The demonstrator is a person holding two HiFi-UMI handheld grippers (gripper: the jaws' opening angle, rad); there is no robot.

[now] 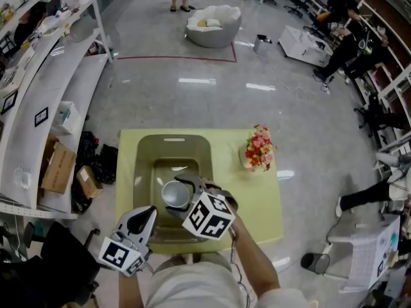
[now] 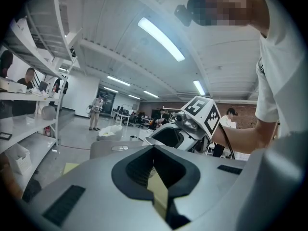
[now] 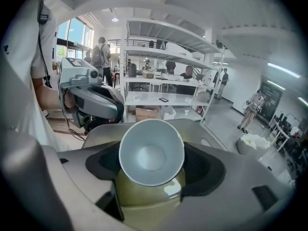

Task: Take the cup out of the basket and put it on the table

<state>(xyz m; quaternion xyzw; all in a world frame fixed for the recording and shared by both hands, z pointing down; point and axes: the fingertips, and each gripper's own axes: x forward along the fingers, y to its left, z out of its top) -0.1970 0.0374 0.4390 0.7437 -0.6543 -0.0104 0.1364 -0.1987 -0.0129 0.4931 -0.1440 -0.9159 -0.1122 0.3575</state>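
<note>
Lift-out step: your right gripper (image 3: 151, 162) clasps the white round cup (image 1: 173, 194), tilted, over the olive plastic basket (image 1: 144, 147); next, carry it right onto the bare yellow-green table (image 1: 257, 201), upright.

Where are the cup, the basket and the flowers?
cup (image 3: 151, 153), right gripper view, inside of its bowl.
basket (image 1: 194, 144), head view, far rim.
flowers (image 1: 259, 149), head view, middle of the bunch.
</note>
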